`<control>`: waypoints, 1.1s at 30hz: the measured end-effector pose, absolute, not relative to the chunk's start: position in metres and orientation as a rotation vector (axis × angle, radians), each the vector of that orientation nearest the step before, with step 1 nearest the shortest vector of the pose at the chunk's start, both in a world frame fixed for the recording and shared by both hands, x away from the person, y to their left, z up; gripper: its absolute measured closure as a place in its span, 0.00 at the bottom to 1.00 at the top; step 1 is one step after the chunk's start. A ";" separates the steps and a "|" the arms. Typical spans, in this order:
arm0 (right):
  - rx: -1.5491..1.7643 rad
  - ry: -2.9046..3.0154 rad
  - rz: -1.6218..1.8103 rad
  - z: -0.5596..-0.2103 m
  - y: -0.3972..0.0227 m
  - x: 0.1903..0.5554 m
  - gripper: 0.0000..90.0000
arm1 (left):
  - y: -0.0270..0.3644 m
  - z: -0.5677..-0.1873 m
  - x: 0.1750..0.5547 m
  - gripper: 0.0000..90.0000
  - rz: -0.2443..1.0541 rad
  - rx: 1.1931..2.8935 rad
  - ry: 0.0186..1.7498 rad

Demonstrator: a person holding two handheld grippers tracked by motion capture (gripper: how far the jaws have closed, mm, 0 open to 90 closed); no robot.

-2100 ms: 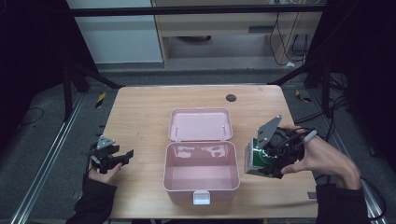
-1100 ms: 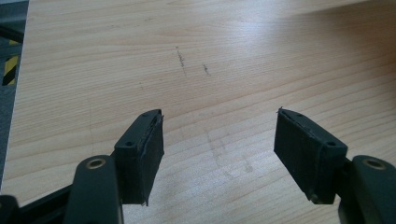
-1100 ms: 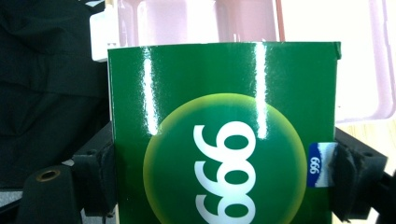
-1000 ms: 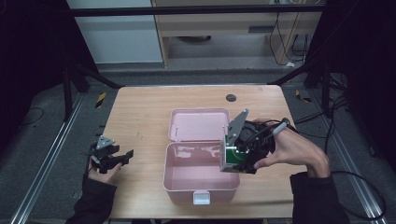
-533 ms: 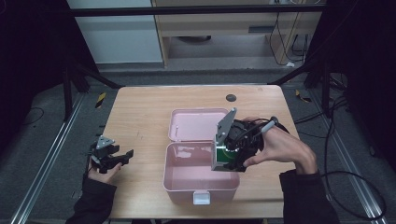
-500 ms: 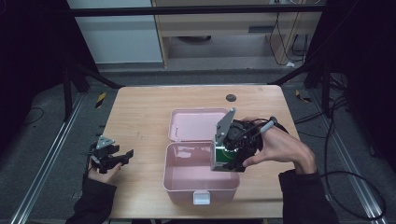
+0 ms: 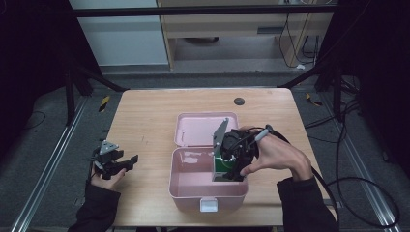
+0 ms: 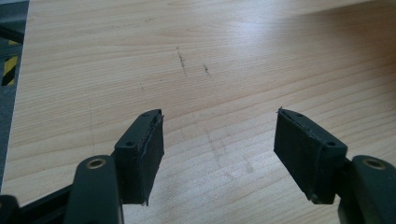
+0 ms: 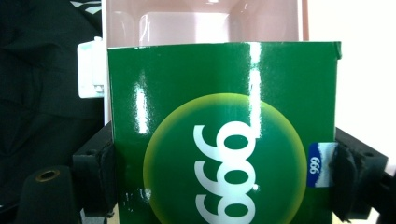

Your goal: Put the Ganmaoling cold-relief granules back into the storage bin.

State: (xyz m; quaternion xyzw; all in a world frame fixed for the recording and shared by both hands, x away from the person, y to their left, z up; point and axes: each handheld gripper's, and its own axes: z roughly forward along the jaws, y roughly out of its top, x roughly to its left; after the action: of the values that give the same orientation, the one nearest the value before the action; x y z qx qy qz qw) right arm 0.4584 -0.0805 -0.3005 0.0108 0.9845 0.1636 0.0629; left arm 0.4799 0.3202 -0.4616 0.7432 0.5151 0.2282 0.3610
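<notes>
Left claw open and low, right claw clamped, tilted downward

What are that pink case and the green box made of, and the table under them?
The pink case looks like moulded plastic: smooth, rounded corners, soft sheen, white clip in front. The green box seems to be glossy printed cardboard, with sharp folded edges and bright streaks of reflected light. The table looks like pale wood or a wood-look laminate; grain lines show, but the look leaves that open.

Pink box interior open; raised lid blocks far side.
</notes>
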 end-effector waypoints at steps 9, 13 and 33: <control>0.011 2.989 0.442 -0.312 -0.072 0.460 0.18 | 0.320 -0.461 0.480 0.36 0.588 1.914 1.327; 0.028 3.000 0.433 -0.317 -0.071 0.461 0.18 | 0.320 -0.461 0.480 0.36 0.588 1.913 1.327; 0.020 3.024 0.434 -0.344 -0.067 0.463 0.18 | 0.321 -0.461 0.479 0.36 0.590 1.914 1.326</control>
State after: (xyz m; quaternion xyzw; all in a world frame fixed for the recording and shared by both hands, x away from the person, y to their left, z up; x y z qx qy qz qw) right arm 0.4628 -0.0671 -0.3444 0.0064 0.9889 0.1420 0.0435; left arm 0.4795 0.3208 -0.4609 0.7431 0.5146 0.2289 0.3614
